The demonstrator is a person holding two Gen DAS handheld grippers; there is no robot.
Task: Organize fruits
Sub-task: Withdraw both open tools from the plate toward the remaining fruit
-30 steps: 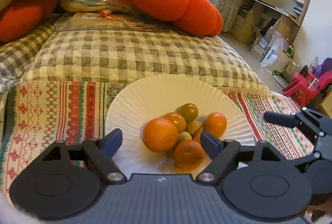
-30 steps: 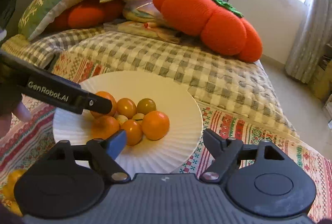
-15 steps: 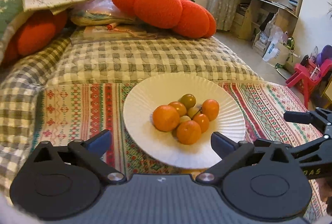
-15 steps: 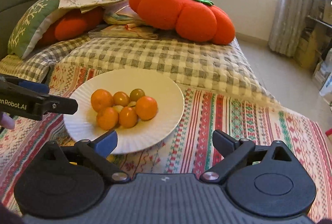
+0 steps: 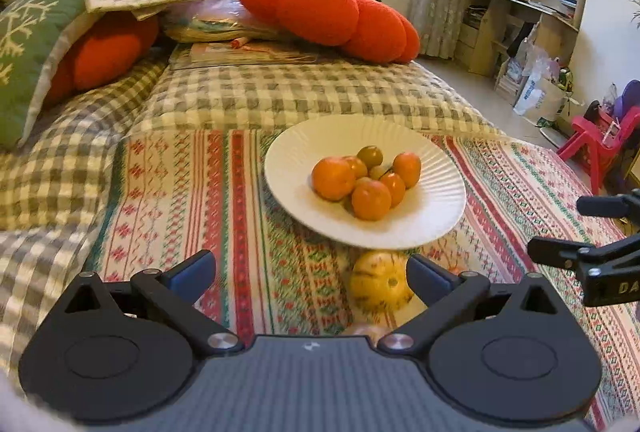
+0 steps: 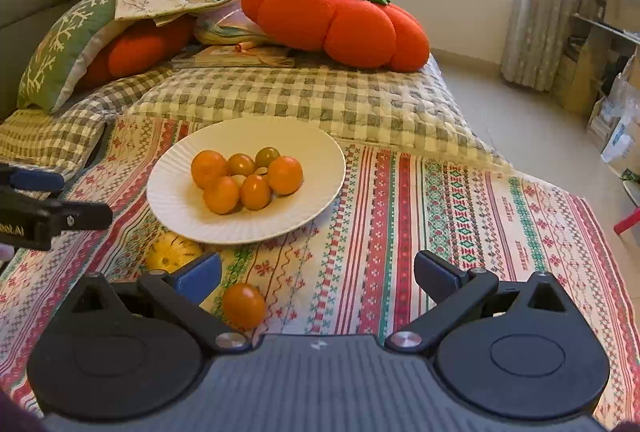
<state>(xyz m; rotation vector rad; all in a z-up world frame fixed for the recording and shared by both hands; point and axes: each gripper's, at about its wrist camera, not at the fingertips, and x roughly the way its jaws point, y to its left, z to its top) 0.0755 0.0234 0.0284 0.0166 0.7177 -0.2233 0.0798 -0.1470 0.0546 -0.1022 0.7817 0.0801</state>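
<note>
An orange pumpkin cushion [image 5: 332,12] lies at the far end of the checked quilt [image 5: 288,96]. A striped embroidered cloth [image 6: 460,216] covers the near part. At the left, a green cushion [image 5: 24,44] leans over a second orange cushion [image 5: 108,48]. A red plastic chair [image 5: 600,144] stands on the floor beside curtains [image 6: 552,0].

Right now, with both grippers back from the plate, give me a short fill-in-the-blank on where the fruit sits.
1. The pile of orange fruit lies on the white ____.
2. The yellow striped fruit lies on the patterned ____, just in front of the plate.
3. Nothing sits between the left gripper fingers; its jaws stand ____.
4. The big pumpkin-shaped cushion is coloured ____.

Missing words: plate; cloth; open; orange
</note>
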